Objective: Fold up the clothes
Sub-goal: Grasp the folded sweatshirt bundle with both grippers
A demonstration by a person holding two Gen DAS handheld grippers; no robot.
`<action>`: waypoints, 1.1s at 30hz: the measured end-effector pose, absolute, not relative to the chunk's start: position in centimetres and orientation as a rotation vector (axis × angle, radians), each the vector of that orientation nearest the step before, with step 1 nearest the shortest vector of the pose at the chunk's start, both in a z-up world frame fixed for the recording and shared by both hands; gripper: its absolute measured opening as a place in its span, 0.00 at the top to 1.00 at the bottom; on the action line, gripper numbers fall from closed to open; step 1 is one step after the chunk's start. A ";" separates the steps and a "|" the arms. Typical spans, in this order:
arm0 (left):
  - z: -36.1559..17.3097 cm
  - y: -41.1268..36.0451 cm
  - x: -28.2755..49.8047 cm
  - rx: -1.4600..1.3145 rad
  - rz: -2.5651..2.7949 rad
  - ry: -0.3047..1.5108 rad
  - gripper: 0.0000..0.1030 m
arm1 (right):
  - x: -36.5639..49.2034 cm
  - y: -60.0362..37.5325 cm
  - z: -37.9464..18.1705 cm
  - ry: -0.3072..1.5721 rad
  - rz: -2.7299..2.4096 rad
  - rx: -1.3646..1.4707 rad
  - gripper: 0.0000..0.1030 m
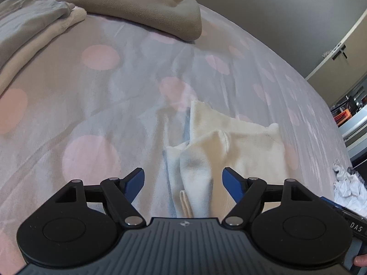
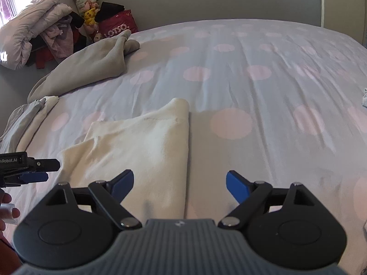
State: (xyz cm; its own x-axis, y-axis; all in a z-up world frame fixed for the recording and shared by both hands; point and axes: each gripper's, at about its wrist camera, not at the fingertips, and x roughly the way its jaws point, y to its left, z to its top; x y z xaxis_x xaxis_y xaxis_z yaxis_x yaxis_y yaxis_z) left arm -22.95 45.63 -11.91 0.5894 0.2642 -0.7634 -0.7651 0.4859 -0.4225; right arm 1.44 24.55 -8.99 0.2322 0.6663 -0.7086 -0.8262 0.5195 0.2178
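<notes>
L gripper (image 1: 183, 180): fingers (image 1: 135, 183) spread wide, nothing between the pads, nothing gripped. Cream garment (image 1: 231, 146) lies on the bed (image 1: 96, 105) just ahead of and under the gap btw the fingers, bunched and partly folded, a ridge of it running toward the gripper body; pads look clear of the cloth (contact can't be ruled out at the R pad, view too blurred).

R gripper (image 2: 180, 184): fingers (image 2: 237, 188) also wide apart, empty. Same cream garment (image 2: 146, 142) sits ahead and to the left of the gap, its straight folded edge running btw the fingers, closer to the left one; right finger over bare sheet.

L gripper (image 2: 34, 171) shows at far left of the R view, beside the garment's near corner, w/ a person's hand (image 2: 8, 208) behind it.

Beyond the fingers: grey blanket (image 2: 91, 66) and folded clothes (image 1: 29, 29) near the bed's far-left edge, well apart from the garment.
</notes>
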 end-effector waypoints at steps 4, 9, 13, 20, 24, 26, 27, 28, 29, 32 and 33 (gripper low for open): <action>-12.8 45.8 -22.2 -0.869 0.633 0.679 0.28 | 3.1 25.7 -10.4 0.917 1.054 -0.184 0.11; -14.7 46.4 -21.2 -0.913 0.647 0.715 0.28 | 3.9 26.9 -11.9 0.964 1.090 -0.176 0.11; -15.4 47.1 -21.0 -0.923 0.646 0.685 0.28 | 5.0 27.2 -13.1 1.009 1.076 -0.127 0.11; -15.9 47.2 -19.6 -0.865 0.661 0.681 0.27 | 5.3 28.6 -14.4 1.038 1.125 -0.103 0.25; -15.9 46.7 -19.2 -0.817 0.669 0.681 0.27 | 5.1 29.5 -14.8 1.036 1.139 -0.100 0.32; -15.8 46.7 -19.2 -0.804 0.667 0.679 0.31 | 5.0 30.0 -14.8 1.031 1.142 -0.107 0.38; -15.8 46.7 -19.2 -0.806 0.662 0.673 0.37 | 4.9 30.2 -14.8 1.033 1.143 -0.108 0.42; -15.8 46.7 -19.2 -0.808 0.656 0.667 0.45 | 4.9 30.4 -14.7 1.037 1.140 -0.108 0.44; -15.9 46.8 -19.3 -0.812 0.651 0.661 0.49 | 4.8 30.6 -14.7 1.041 1.135 -0.109 0.45; -16.0 46.8 -19.4 -0.834 0.632 0.647 0.63 | 4.7 30.8 -14.6 1.044 1.129 -0.112 0.53; -15.9 46.8 -19.4 -0.837 0.627 0.644 0.70 | 4.6 30.8 -14.5 1.041 1.129 -0.113 0.57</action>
